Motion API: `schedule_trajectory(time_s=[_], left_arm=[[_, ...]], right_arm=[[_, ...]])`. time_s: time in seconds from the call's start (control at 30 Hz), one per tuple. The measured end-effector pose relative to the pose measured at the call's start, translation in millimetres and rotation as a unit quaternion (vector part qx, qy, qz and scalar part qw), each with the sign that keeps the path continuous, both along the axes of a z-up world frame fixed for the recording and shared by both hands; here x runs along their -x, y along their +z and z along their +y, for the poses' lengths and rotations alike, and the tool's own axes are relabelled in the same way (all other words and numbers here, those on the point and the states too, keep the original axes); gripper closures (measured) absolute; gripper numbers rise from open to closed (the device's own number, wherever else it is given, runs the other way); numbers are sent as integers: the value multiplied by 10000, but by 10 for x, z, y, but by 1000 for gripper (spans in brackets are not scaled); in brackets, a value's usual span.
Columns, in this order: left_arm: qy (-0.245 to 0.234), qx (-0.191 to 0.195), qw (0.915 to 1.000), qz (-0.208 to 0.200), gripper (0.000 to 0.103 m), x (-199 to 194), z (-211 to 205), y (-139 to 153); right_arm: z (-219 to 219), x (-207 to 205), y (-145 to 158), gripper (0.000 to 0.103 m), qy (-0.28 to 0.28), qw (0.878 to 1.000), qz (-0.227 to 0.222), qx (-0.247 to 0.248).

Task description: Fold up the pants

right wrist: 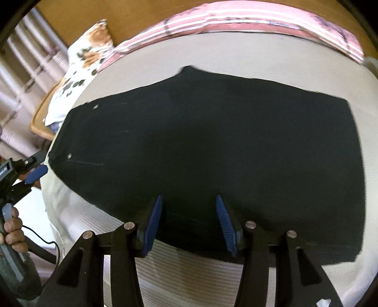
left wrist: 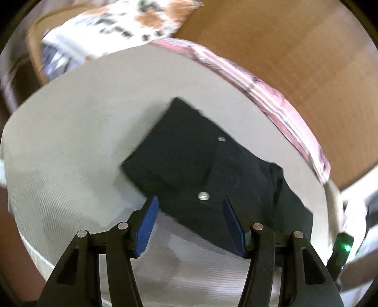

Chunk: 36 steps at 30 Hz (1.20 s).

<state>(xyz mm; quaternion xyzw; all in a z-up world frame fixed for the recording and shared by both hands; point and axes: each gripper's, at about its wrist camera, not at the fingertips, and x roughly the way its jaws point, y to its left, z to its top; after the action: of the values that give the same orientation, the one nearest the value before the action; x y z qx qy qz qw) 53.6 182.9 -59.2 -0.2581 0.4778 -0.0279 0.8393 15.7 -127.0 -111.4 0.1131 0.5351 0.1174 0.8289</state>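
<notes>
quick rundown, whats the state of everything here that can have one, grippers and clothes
left gripper: open, nothing between its pads
right gripper: open, above the near edge of the pants, not gripping
black pants: folded into a flat block, lying on the bed
grey sheet: spread flat, lightly creased
pink striped cloth: lying along the far edge
spotted cloth: bunched at the corner

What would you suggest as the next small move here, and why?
Probably lower the right gripper onto the near edge of the pants and close on it. Both grippers are open and empty, the left gripper hangs off to the side by the buttons, and the pants lie flat on the bed, seemingly part-folded, so another fold may remain.
</notes>
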Motion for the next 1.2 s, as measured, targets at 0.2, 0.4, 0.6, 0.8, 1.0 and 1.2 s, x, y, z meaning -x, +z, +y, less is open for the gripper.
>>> schedule_trajectory(time_s=[0.2,0.4,0.6,0.8,1.0,1.2], left_arm=[[540,867,9943,299,39,38,314,-256],[742,1653,9822,502,36,-54,435,-549],[786,1933,9776,293,36,-169,504,-696],[785,2099,9743,-232,36,-266,581,-780],[634,1758,9808,-561,36,-371,498,-782],[672,1799,9798,-559,40,-411,505,-802]], right_arm=[[200,-66,76,41,283,9983,27,-507],[188,-57,92,40,200,9984,92,-521],[195,-91,83,40,201,9986,131,-482],[222,-119,46,40,203,9986,192,-451],[216,-153,7,41,150,9985,247,-465],[185,-158,11,41,105,9983,245,-511]])
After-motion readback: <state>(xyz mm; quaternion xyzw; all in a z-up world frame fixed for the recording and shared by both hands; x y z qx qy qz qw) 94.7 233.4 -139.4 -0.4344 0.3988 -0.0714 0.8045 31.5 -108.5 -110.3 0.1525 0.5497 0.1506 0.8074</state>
